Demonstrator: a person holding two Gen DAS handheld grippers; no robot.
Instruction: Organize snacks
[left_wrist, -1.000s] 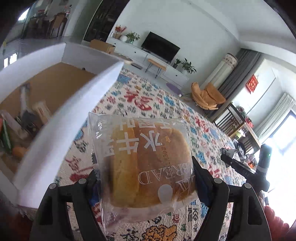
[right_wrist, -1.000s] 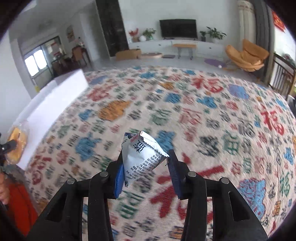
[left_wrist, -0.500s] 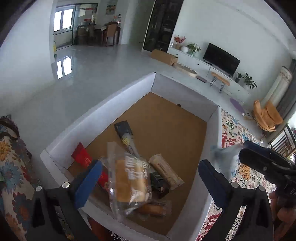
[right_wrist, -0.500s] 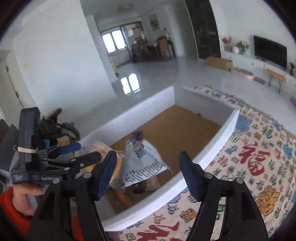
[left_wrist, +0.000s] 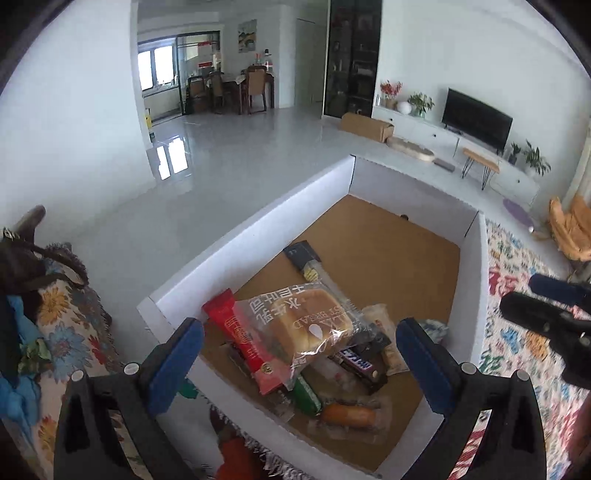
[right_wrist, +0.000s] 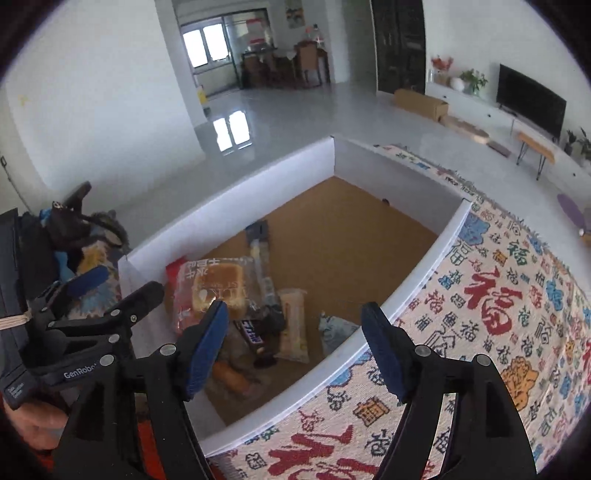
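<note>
A white box (left_wrist: 258, 236) with a brown bottom holds a heap of snacks. A clear-wrapped bread bun (left_wrist: 310, 325) lies on top of the heap, free of my left gripper (left_wrist: 299, 354), which hangs open above it. A small silver-white packet (right_wrist: 336, 330) lies on the box bottom by the near wall. My right gripper (right_wrist: 295, 343) hovers over the box edge; its jaws are opening and nothing is between them. In the right wrist view the bun (right_wrist: 218, 284) and the left gripper (right_wrist: 118, 286) show at the left.
Under the bun lie a red packet (left_wrist: 236, 332), a chocolate bar (left_wrist: 356, 363), a sausage (left_wrist: 349, 415) and a dark stick pack (left_wrist: 304, 258). A patterned cloth (right_wrist: 498, 314) runs along the box's right side. Clothes (left_wrist: 37, 314) are piled at the left.
Both grippers swung from over the patterned cloth to over the box and opened. The bun and the silver-white packet dropped from the jaws and now lie in the box.
</note>
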